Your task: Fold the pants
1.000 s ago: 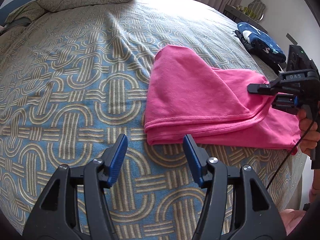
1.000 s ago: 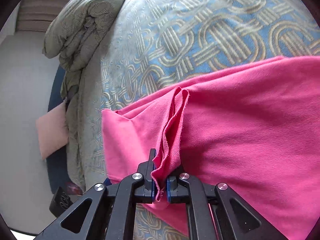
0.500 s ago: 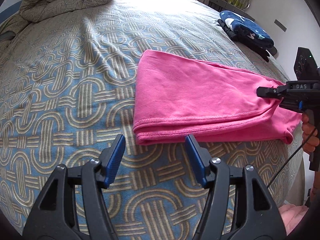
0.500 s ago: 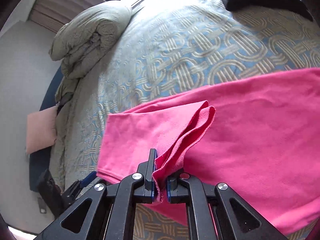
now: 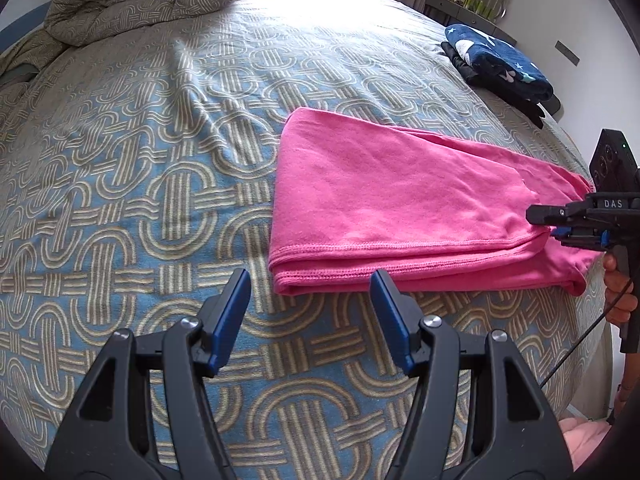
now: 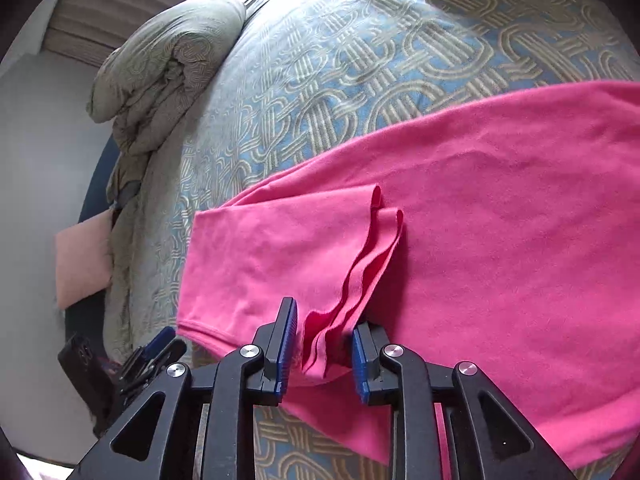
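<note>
- Pants [image 5: 384, 196], pink, lying folded over on patterned bedspread [image 5: 140, 184], right of centre, fold edge toward the left.
- Right gripper [image 6: 323, 346] at the far-right end of the pants; jaws just been opening, bunched hem edge between the blue pads but no longer pinched.
- Left gripper [image 5: 310, 316] hanging above the bedspread just near of the fold, jaws parted, nothing in them.
- Step in hand, by judgement: letting go after laying the layer down. Best done by opening fully, backing straight off, smoothing the rucked hem flat before the next fold.
- Containers: none in view; dark blue folded garment [image 5: 500, 60] lying far right on the bed.
</note>
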